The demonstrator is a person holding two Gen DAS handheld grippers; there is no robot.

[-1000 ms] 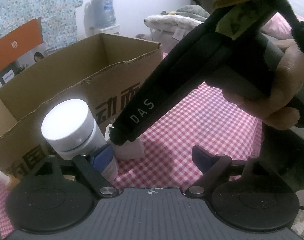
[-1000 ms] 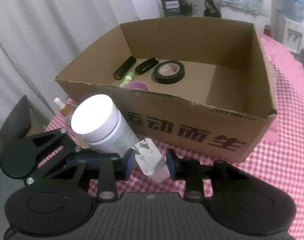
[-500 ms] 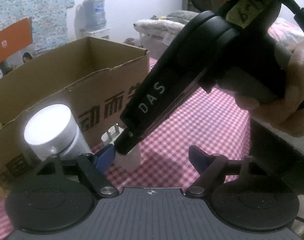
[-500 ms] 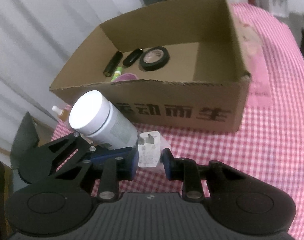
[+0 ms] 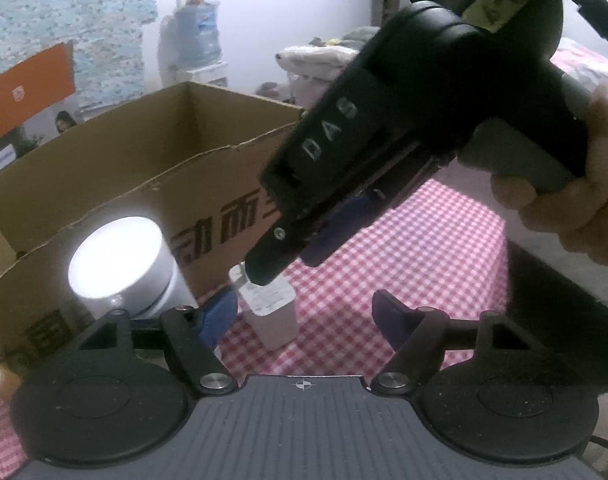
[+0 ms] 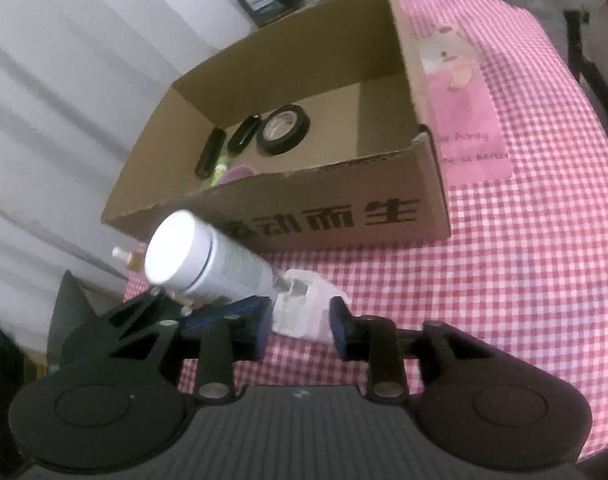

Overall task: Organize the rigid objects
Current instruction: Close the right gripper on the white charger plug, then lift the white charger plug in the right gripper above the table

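Blue-padded jaws of the right gripper (image 6: pixel 300 326) are opening, the white charger plug (image 6: pixel 304 312) between them on the red-and-white checked tablecloth (image 6: pixel 523 280); a gap shows at the right pad, while contact on the left side cannot be told. Jaws of the left gripper (image 5: pixel 304 316) are closing but stand wide, with the same plug just inside the left pad and bare cloth across the rest of the span. Gripping the right tool's handle is a hand (image 5: pixel 575 184), and the tool's body reads "DAS". Just left of the plug stands a white-capped bottle (image 6: pixel 200 266), close against the front wall of the cardboard box (image 6: pixel 343 216); a small dropper bottle (image 6: pixel 128 258) sits behind it near the table edge. Bold black Chinese characters are printed on the box front. Inside lie a roll of black tape (image 6: pixel 283 129), two black sticks (image 6: pixel 224 144) and a purple item (image 6: pixel 236 172), the box's right half open floor. Right of the box, cloth is clear up to a pink printed panel (image 6: pixel 463 112), its writing too blurred to read.
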